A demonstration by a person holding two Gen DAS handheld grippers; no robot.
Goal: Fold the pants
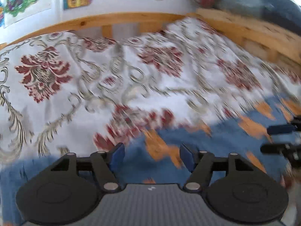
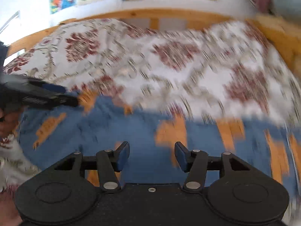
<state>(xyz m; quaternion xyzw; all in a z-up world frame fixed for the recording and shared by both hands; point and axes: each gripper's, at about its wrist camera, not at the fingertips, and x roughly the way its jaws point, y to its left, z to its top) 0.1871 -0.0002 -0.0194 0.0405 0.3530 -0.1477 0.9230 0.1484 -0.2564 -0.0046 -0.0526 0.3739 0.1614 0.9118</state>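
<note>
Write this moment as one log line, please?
task: fold pants | left gripper: open, empty | right gripper: open, empty | pants: blue-orange, lying on floral bedspread | views: blurred

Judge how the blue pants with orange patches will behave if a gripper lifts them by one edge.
The blue pants lie flat and limp on the floral bedspread, so they will probably droop and slide. They look thin, likely light.

Both wrist views look forward, low over the bedspread (shared, blurred).
</note>
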